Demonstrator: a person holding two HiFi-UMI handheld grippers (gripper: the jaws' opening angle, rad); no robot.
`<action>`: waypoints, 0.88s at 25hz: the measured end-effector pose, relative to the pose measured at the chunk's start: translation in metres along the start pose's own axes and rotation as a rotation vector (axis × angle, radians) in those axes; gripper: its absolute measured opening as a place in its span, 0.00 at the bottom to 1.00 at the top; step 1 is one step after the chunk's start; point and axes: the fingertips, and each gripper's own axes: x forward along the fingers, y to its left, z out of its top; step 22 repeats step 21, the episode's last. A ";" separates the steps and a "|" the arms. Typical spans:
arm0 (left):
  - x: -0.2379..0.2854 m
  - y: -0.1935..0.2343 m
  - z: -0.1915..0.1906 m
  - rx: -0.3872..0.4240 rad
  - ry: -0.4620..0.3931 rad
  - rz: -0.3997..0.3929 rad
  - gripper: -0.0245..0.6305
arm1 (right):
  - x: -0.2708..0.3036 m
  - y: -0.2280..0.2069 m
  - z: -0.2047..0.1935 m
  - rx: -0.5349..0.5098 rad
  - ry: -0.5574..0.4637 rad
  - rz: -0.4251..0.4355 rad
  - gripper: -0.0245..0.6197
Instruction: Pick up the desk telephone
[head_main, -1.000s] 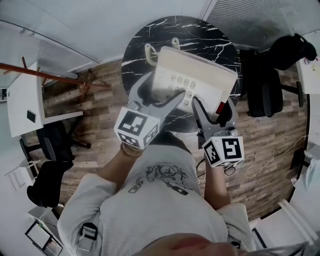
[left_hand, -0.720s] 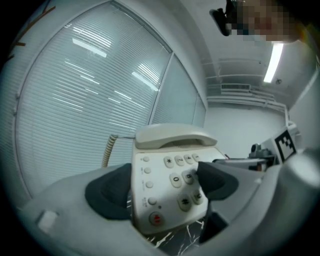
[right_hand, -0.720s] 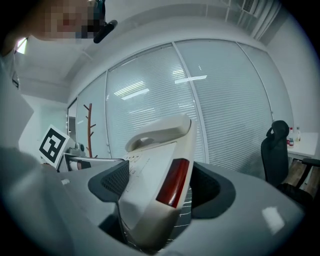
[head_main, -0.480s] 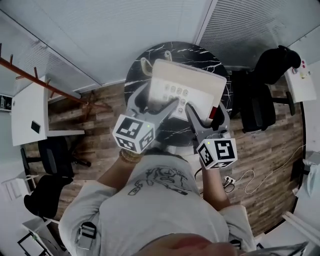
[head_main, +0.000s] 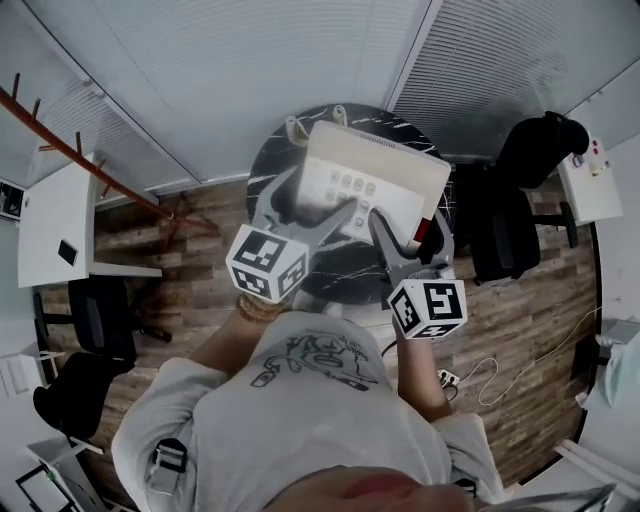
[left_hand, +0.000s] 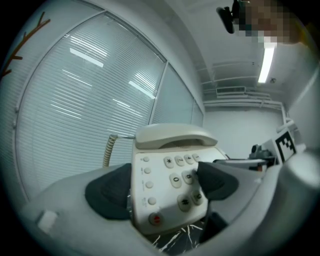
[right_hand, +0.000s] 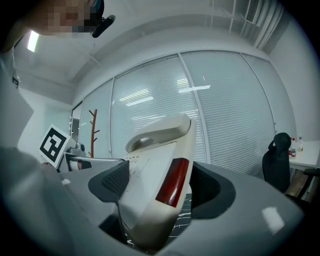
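Slatted blinds (head_main: 250, 70) and a wood-plank floor (head_main: 540, 330) ring a round tabletop (head_main: 335, 270) of black marble with white veins. Over it the desk telephone (head_main: 378, 182) is gripped at both near corners, and its near edge shows marble beneath it in the left gripper view. The phone is cream, with its handset (left_hand: 172, 136) seated across the end farthest from the tools. A coiled cord (left_hand: 108, 150) hangs off the side beyond the left tool's outer pad.

The left tool (left_hand: 162, 187) stands wide and clamps the phone's near-left corner. One dark pad presses the side wall and the other lies on the keypad (left_hand: 185, 180).

The right tool (right_hand: 157, 185) is spread just as wide and closed on the near-right corner. One pad is on the top face and the other against the side bearing a dark red panel (right_hand: 172, 182); from here the phone tilts.

Each tool carries a marker cube at its rear, just ahead of the person's forearms.

Past the right tool sits a black office chair (head_main: 520, 220). Past the left tool stand a white desk (head_main: 55, 230) and a brown coat rack (head_main: 70, 145).
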 end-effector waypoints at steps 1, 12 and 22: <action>0.001 -0.001 0.001 0.002 -0.002 0.000 0.68 | 0.000 -0.001 0.002 -0.002 -0.003 0.000 0.61; 0.008 -0.005 0.002 0.002 0.001 -0.006 0.68 | -0.002 -0.008 0.002 -0.001 -0.006 -0.006 0.61; 0.011 -0.009 -0.002 -0.016 0.006 -0.006 0.68 | -0.005 -0.013 0.002 -0.002 0.003 -0.006 0.61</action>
